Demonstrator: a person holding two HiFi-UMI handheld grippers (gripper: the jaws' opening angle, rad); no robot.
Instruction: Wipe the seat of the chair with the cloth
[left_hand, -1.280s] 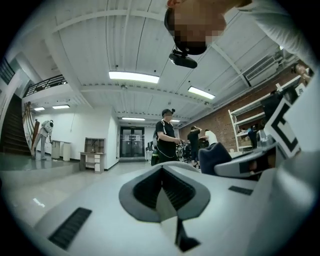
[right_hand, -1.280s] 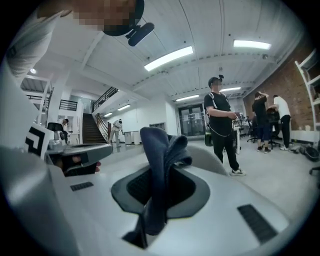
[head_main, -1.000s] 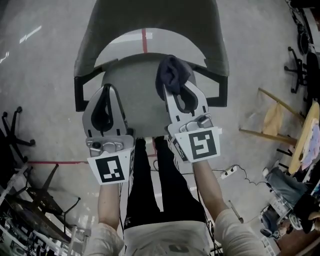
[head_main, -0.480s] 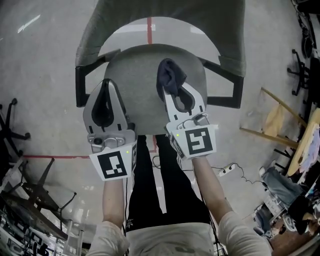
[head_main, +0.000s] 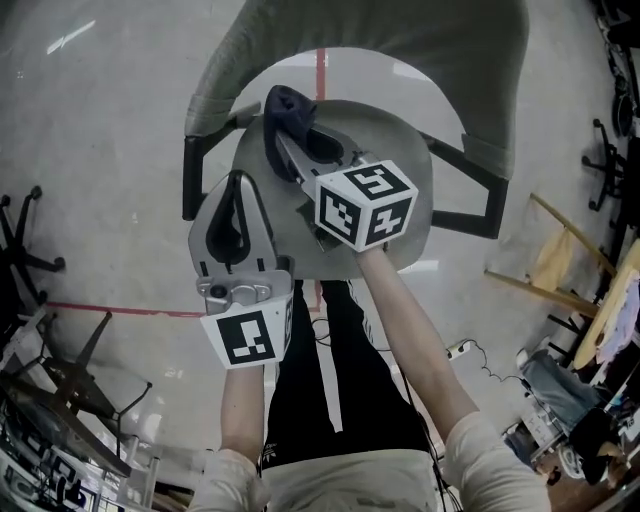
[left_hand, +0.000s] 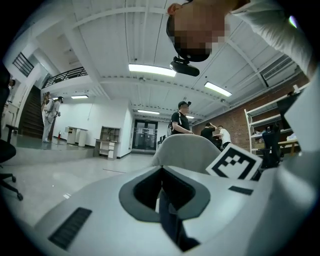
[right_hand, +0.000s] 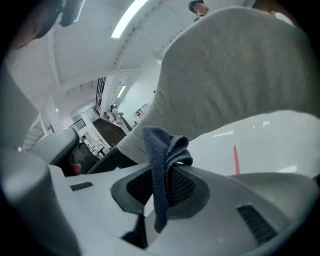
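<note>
Right gripper (head_main: 292, 140) swung left; cloth (head_main: 281, 108) over grey seat (head_main: 405, 175), glossy floor (head_main: 100, 150).

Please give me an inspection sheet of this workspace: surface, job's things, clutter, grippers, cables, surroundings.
Surface: grey chair seat, curved backrest behind it.
Job's things: dark blue cloth, bunched, over the seat's far left part; contact cannot be told.
Clutter: nothing seen on the seat.
Grippers: right gripper shut on the cloth; left gripper shut, empty, by the seat's left edge.
Cables: power strip with its cable on the floor.
Surroundings: red floor tape, chair base, wooden frame.
</note>
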